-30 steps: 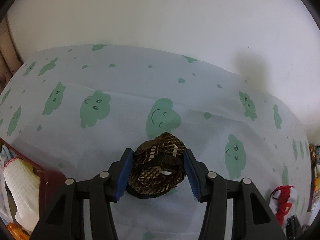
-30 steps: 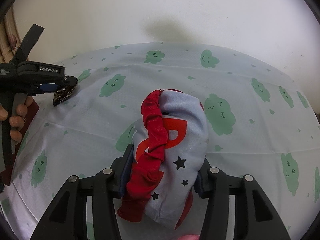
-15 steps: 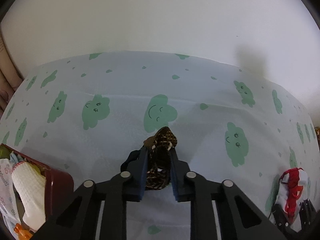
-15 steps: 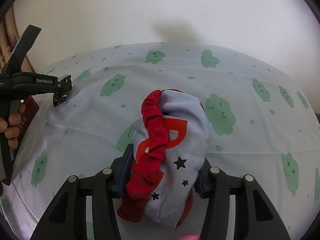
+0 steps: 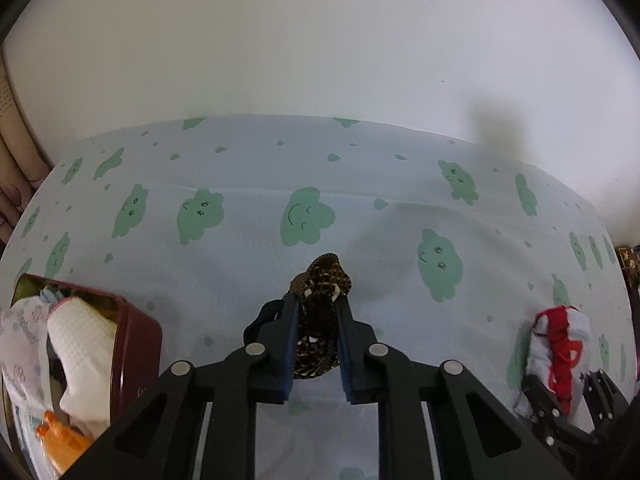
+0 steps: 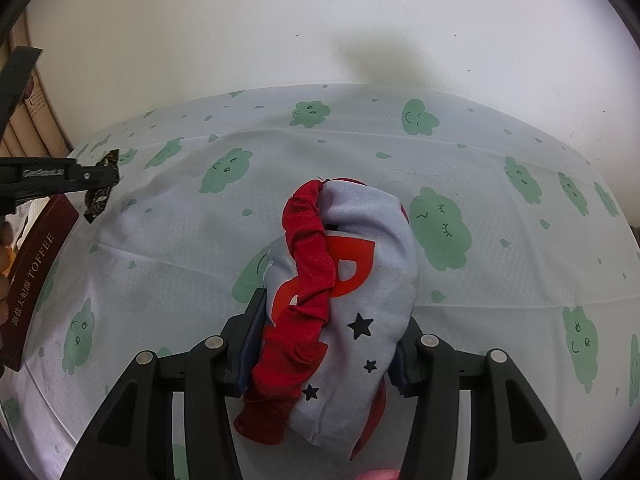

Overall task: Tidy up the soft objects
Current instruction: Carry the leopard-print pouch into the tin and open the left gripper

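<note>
My left gripper (image 5: 318,308): jaws drawn close together, blue pads pressed on both flanks of a brown woven roll (image 5: 320,312); the roll's top pokes out past my fingertips. From the right wrist view this gripper (image 6: 105,176) enters level from the left edge, roll (image 6: 100,196) pinched at its tip, hanging clear above the surface. My left hand's fingers (image 6: 5,258) are partly visible at the frame edge.

My right gripper (image 6: 330,320): jaws set wide, clamped on a grey-and-red cloth bundle (image 6: 340,308) that bulges above and below the pads. In the left wrist view it (image 5: 560,360) sits low right, well apart from my left one.
</note>
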`<state>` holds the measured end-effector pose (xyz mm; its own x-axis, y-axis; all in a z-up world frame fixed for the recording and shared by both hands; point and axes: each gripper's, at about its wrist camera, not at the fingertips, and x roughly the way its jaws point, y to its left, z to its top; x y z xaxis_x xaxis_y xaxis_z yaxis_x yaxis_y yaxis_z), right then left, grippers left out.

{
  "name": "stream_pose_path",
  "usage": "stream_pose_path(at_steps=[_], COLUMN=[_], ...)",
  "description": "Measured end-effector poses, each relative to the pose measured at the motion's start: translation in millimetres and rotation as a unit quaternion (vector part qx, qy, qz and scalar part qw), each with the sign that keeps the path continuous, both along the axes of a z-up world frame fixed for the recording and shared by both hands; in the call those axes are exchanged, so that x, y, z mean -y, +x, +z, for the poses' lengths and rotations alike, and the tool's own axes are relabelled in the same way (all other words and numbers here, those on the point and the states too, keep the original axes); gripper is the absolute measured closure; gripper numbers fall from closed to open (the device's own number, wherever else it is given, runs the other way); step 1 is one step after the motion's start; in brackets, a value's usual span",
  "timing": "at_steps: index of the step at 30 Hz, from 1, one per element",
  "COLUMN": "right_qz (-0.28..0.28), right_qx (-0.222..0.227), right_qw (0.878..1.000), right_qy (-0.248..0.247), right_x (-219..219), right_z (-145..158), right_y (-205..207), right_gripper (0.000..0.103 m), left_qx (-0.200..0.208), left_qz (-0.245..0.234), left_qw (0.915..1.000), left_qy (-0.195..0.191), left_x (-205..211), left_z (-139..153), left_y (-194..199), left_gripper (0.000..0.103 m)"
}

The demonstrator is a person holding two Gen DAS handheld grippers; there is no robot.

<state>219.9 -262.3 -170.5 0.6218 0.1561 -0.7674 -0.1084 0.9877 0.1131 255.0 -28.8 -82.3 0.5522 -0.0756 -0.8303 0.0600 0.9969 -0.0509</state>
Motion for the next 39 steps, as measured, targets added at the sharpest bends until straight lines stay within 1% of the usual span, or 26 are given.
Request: stream_pose_path(at_steps=[2,7,10,14,17,23,29,33,39], right_qz=[0.0,0.0,0.0,0.0,0.0,0.0,0.0,0.0,0.0], right_qx=[0.0,0.0,0.0,0.0,0.0,0.0,-0.001,-0.001,-0.001], right_qw=[1.0,1.0,1.0,1.0,1.0,1.0,1.0,1.0,1.0], right_qy=[0.0,0.0,0.0,-0.001,-0.001,-0.002,-0.002,-0.002,-0.002], right_x=[0.1,0.3,0.3,0.2,0.4,0.5,0.0,-0.1,0.4], right_z=[0.0,-0.1,-0.1,-0.1,-0.2,-0.5,-0.4,-0.3,-0.3], right_y=[0.0,0.0,0.0,-0.3,0.0,0.3,0.0,0.0,0.1], right_gripper=[0.053,0.053,0.053,0.053,0.053,0.053,0.053,0.053,0.053], left_qx=[0.001,0.003,0.004,0.002,0.0,0.008,0.013,0.024,0.041], left_qz=[-0.001,-0.009,-0.013,-0.02,-0.019,-0.023,-0.018,-0.002,0.033], left_qw=[1.0,1.0,0.9999,0.9998,0.9997,0.9995,0.9996,0.9996,0.9985], left_qy=[-0.005,-0.001,-0.009,-0.007,-0.016,-0.022,-0.018,-0.012,0.016], left_x=[0.5,3.5,3.3,3.3,-1.2,-12.2,-34.6,-56.9,-99.5], left_z=[4.0,12.8,16.3,20.8,26.1,37.5,52.6,65.2,81.9], left_y=[-7.3,-26.4,-40.7,-57.7,-68.3,-88.3,-105.6,-113.7,-119.7], left_gripper=[0.086,0.086,0.086,0.086,0.086,0.086,0.086,0.086,0.086])
